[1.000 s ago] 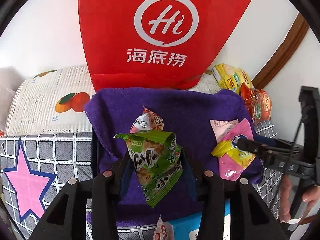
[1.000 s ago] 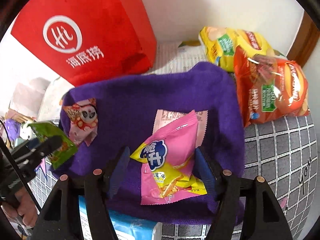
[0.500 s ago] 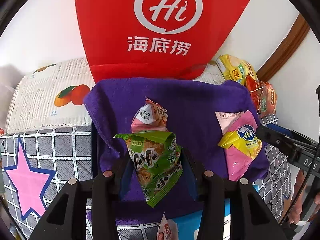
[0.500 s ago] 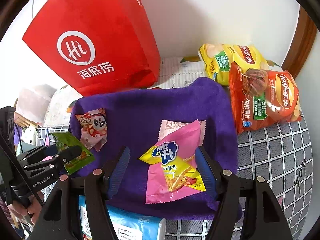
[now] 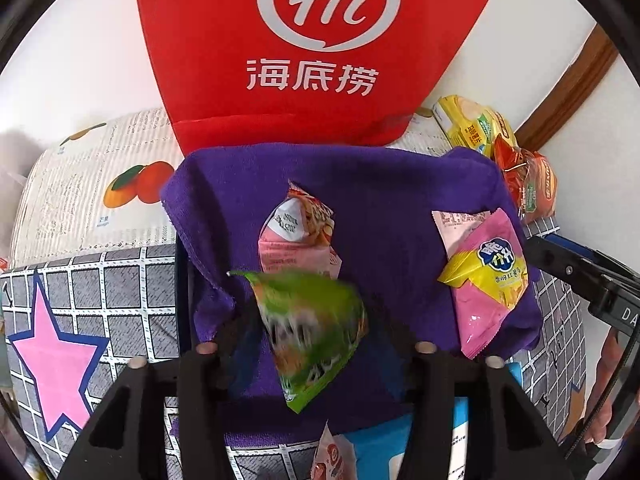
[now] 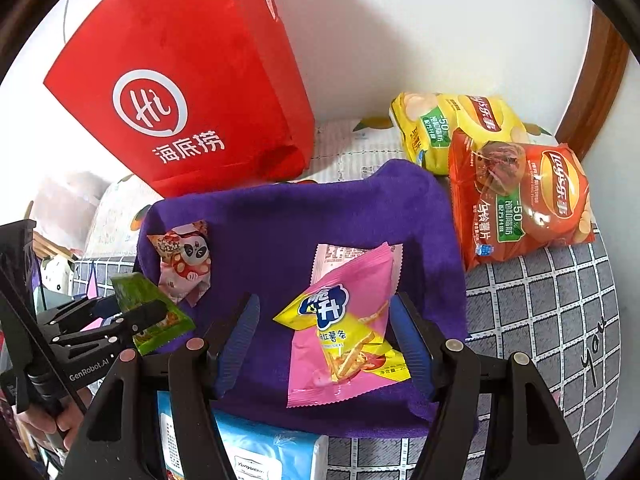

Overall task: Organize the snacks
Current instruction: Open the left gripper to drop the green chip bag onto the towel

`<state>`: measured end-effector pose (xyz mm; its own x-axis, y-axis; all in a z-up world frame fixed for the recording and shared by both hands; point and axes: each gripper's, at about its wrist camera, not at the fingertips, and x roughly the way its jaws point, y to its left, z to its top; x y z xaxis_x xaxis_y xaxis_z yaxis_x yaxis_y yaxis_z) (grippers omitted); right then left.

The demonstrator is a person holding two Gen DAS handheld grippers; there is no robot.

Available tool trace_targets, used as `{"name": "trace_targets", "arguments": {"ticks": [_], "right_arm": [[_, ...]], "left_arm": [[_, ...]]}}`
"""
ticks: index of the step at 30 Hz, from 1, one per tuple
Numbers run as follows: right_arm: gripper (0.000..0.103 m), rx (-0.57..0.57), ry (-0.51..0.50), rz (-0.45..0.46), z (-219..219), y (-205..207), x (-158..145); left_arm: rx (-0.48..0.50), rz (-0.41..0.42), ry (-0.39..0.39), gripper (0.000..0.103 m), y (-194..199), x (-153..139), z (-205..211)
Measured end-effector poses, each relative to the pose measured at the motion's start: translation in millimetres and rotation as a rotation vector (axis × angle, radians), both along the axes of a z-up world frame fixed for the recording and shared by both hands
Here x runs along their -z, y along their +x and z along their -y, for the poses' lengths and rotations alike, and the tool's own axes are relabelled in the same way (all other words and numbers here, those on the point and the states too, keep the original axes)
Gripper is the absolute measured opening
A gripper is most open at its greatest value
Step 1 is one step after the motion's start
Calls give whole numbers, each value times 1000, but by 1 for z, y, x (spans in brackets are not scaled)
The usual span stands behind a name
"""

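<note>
A purple towel (image 5: 380, 184) (image 6: 300, 216) lies in front of a red bag (image 5: 320, 40) (image 6: 192, 80). My left gripper (image 5: 316, 332) has its jaws spread wide; a green snack packet (image 5: 312, 328) (image 6: 148, 312) sits blurred between them, apparently slipping free. A pink panda snack packet (image 5: 296, 236) (image 6: 184, 256) lies on the towel just beyond it. My right gripper (image 6: 324, 340) is open around a pink and yellow sweet-potato-strip packet (image 6: 344, 328) (image 5: 484, 276), which rests on the towel.
Yellow (image 6: 452, 128) and orange (image 6: 520, 200) chip bags lie at the right by the wall. A blue tissue pack (image 6: 272, 452) sits at the towel's near edge. The grey checked cloth (image 5: 100, 280) has a pink star.
My left gripper has opened and the green packet is now blurred, dropping between the jaws. Both grippers have pulled back a little. The right gripper has let go of the pink packet.
</note>
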<state>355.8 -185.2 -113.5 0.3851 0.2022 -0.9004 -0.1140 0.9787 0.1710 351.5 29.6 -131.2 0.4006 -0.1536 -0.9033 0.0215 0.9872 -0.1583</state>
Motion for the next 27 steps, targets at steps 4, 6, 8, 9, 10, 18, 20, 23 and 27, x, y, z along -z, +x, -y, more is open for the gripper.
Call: {"name": "trace_targets", "arguments": {"ticks": [4, 6, 8, 9, 10, 18, 20, 23, 27], "right_arm": [[67, -4, -2, 4, -2, 0, -1], [67, -5, -1, 6, -3, -1, -2], [67, -13, -4, 10, -5, -2, -3], [67, -21, -8, 14, -7, -3, -3], [67, -28, -13, 20, -8, -4, -5], [67, -22, -43, 146, -14, -20, -32], [67, -21, -62, 210, -18, -28, -44], [67, -25, -70, 280, -22, -40, -60], [67, -23, -38, 322, -24, -60, -69]], "left_arm": [[-1, 19, 2, 59, -2, -6, 0], [-7, 30, -9, 59, -3, -9, -1], [-12, 39, -18, 60, -5, -13, -3], [-15, 43, -23, 60, -5, -15, -4], [-19, 48, -30, 60, -6, -17, -6], [-19, 78, -41, 61, -15, -33, -5], [-16, 91, -41, 61, -19, -38, -4], [-5, 105, -47, 61, -23, -44, -3], [-5, 127, -49, 61, -28, -52, -3]]}}
